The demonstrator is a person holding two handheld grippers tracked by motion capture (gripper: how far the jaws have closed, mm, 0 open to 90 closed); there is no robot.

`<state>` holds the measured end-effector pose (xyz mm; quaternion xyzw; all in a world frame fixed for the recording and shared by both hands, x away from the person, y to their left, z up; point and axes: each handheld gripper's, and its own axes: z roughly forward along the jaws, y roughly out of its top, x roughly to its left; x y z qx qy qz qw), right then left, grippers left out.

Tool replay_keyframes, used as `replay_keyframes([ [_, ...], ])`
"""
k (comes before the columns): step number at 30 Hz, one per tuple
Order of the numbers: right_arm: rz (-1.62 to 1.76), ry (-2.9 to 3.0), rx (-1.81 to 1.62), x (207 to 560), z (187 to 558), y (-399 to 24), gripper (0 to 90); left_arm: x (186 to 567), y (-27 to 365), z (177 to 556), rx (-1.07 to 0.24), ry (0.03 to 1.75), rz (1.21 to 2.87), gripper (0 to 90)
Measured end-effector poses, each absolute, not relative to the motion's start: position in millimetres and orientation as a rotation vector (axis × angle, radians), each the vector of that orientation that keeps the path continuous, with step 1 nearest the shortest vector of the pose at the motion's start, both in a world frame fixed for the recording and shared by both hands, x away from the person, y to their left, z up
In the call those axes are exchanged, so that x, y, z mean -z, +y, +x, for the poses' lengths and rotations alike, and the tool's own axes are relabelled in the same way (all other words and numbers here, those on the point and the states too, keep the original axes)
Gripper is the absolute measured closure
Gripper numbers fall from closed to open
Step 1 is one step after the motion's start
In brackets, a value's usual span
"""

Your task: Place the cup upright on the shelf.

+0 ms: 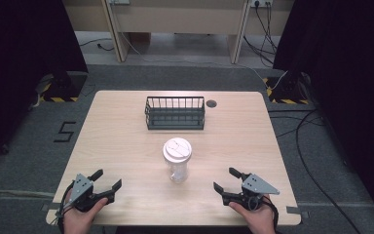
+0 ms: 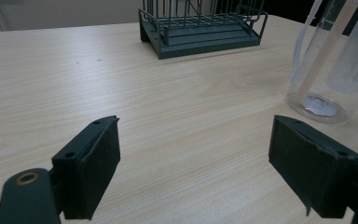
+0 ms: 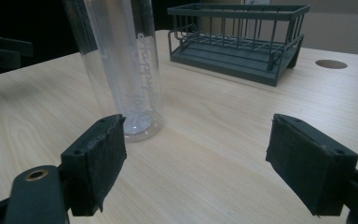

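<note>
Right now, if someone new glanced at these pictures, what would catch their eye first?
Probably the clear tumbler with its white lid, standing upright mid-table. Behind it sits a dark wire basket, toward the far edge. The left gripper and right gripper rest open at the near edge, flanking the tumbler without touching it.

A clear plastic cup point(image 1: 177, 163) with a white lid stands upright on the table, ahead of and between the left gripper point(image 1: 108, 183) and the right gripper point(image 1: 225, 181), apart from both, whose jaws stand wide. Its transparent wall carries pale lettering, and a straw leans inside it. Beyond the cup, farther from both grippers, sits a dark grey wire basket point(image 1: 175, 112), upright and holding nothing.
</note>
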<state>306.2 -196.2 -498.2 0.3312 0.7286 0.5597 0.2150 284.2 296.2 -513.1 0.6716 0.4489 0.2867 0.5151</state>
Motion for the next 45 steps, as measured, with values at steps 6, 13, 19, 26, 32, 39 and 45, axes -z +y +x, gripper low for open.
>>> replay_keyframes([
  [6,0.898,2.038,-1.557,496,311,-188,18.8,513,296,284,-0.689,1.075,1.615,15.9],
  [13,0.865,2.077,-1.557,497,320,-170,18.3,513,296,284,-0.686,1.075,1.61,16.0],
  [19,0.845,2.093,-1.565,496,326,-158,18.0,513,296,284,-0.688,1.071,1.612,16.1],
  [26,0.812,2.113,-1.58,497,334,-139,16.1,512,295,284,-0.688,1.065,1.613,16.2],
  [32,0.782,2.153,-1.592,499,343,-114,15.7,512,295,284,-0.687,1.062,1.61,16.5],
  [39,0.764,2.174,-1.594,502,354,-91,15.2,512,295,283,-0.682,1.058,1.608,16.5],
  [45,0.769,2.17,-1.593,507,359,-78,14.2,511,295,283,-0.683,1.055,1.608,16.5],
])
